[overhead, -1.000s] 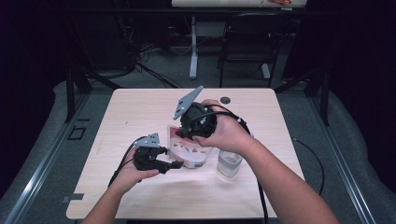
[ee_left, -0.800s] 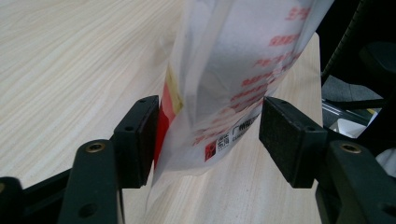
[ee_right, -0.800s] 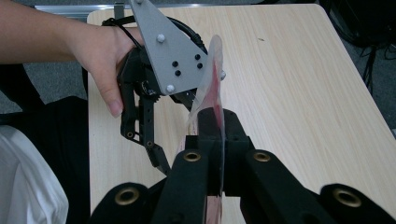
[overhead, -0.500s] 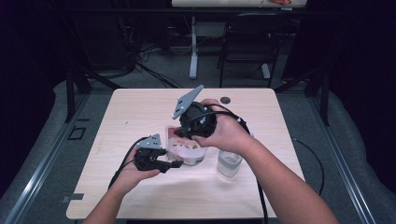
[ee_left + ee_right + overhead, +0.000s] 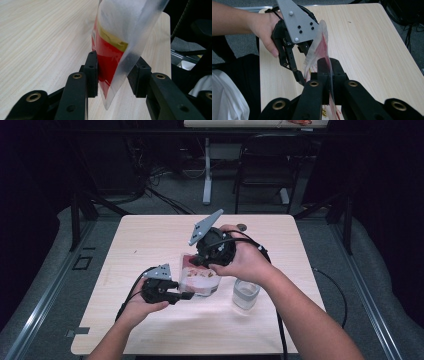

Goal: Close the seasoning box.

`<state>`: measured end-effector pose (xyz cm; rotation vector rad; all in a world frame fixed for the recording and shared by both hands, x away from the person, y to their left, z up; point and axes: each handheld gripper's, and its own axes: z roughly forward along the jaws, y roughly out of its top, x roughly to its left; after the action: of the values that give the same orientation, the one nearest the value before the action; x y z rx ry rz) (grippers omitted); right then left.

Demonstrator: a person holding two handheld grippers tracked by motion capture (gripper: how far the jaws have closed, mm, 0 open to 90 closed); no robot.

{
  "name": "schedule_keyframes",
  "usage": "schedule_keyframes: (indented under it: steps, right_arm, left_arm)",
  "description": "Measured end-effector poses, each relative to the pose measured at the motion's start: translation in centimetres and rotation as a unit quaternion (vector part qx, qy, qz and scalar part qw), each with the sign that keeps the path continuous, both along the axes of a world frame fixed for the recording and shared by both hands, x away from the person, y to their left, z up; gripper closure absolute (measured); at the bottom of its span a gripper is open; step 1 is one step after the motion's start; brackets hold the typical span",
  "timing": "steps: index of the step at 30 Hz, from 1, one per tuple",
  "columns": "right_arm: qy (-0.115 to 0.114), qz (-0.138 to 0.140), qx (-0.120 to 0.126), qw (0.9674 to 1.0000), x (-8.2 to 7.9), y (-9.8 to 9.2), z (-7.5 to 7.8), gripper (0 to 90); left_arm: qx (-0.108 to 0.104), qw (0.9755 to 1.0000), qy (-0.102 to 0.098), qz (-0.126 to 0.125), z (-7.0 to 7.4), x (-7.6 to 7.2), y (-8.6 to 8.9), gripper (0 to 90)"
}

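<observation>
Near the worktop's (image 5: 150, 240) middle, the right gripper (image 5: 328, 75) pinches the pouch's (image 5: 200, 277) top edge. The left gripper's (image 5: 115, 75) jaws, just closing, flank its lower corner; contact is unclear. The right hand hides the pouch's top.

The left gripper (image 5: 113, 75) has just been closing. Its black fingers (image 5: 91, 72) now flank the lower corner of the clear red-printed plastic pouch (image 5: 112, 47) between them.

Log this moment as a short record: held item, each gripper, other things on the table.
held item: clear pouch with red print, upright over the table
right gripper: shut on the pouch's edge
left gripper: jaws just closing, either side of the pouch's lower part, one pad touching
nearby: clear cup beside the pouch
</observation>
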<state>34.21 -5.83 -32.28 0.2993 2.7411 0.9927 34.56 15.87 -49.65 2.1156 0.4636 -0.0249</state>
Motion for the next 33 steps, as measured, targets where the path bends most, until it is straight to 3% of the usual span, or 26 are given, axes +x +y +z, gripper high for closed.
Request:
schedule_keyframes:
  steps: [6, 19, 33]
  right_arm:
    - [-0.001, -0.006, 0.000, 1.0000, -0.1, -0.6, -0.1, 87.7]
    - [0.009, -0.027, 0.010, 0.9996, 0.0, -2.7, -1.1, 86.9]
    - [0.026, -0.044, 0.028, 0.9983, 0.4, -4.1, -2.9, 87.1]
  left_arm:
    - [0.009, 0.9999, 0.012, 0.002, 0.3, -0.1, 0.0, 65.9]
    - [0.042, 0.9990, 0.012, 0.012, 0.5, -0.3, 0.4, 67.5]
    - [0.045, 0.9986, 0.027, 0.009, -0.1, -0.1, 0.8, 68.4]
